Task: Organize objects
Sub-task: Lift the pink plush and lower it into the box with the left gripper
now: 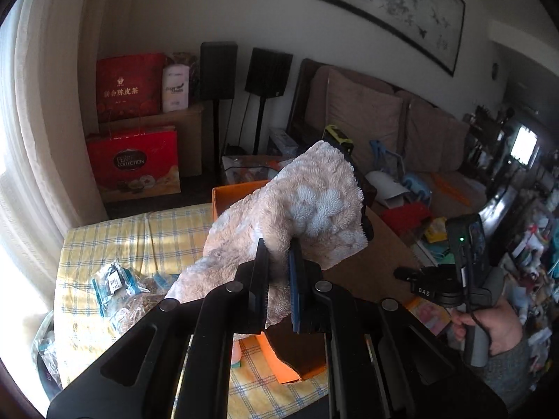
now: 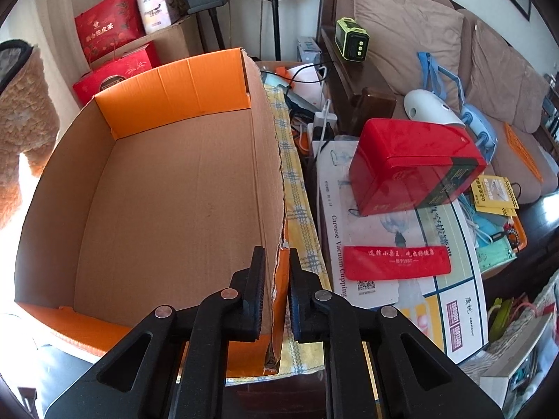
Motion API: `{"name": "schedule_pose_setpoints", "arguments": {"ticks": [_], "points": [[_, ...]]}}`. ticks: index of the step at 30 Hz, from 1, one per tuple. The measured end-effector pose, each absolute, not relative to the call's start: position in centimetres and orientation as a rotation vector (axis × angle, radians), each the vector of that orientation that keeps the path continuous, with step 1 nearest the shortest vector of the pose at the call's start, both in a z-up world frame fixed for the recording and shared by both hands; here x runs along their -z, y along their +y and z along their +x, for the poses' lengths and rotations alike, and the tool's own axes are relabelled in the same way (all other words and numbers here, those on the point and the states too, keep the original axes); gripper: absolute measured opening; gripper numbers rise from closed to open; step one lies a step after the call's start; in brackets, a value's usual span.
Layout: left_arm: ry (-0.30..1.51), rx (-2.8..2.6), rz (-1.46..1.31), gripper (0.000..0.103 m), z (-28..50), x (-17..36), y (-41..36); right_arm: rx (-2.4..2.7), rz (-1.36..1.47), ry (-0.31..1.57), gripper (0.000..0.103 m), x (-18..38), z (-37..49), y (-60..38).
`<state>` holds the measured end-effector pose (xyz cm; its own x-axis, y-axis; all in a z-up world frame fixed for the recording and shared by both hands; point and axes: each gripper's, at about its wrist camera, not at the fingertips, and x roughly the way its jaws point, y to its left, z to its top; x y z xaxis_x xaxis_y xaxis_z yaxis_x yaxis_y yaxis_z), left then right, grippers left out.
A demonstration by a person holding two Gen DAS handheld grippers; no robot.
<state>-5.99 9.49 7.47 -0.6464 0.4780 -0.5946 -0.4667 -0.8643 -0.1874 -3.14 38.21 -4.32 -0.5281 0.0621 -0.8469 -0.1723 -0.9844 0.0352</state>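
Risk of snagging: left gripper (image 1: 278, 244) fingers clamp one bunched fold of the plush towel (image 1: 297, 206), whose loose bulk hangs beyond them. Right gripper (image 2: 277, 255) fingers pinch the torn wall of the cardboard box (image 2: 167, 188); a hard tug there could rip it further.

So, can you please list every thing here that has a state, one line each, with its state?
Left gripper: shut on the towel.
Towel: lifted, hanging from the left gripper, outside the box.
Right gripper: shut on the box wall.
Box: open on top, empty, one wall torn along its edge.
Red tin: lid shut, lying tilted on the clutter beside the box.
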Motion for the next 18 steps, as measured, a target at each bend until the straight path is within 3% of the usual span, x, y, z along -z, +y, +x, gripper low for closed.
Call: {"name": "schedule_pose_setpoints", "arguments": {"ticks": [9,18], "points": [[-0.008,-2.375,-0.897,0.009,-6.9,-6.3,15.6,-2.627,-1.447,0.193,0.011,4.5,-3.1,38.3],[0.015,-2.29,-1.035,0.009,-8.1,-1.6,20.3,-2.629,-1.447,0.216,0.011,4.7,-3.2,38.5]]}}
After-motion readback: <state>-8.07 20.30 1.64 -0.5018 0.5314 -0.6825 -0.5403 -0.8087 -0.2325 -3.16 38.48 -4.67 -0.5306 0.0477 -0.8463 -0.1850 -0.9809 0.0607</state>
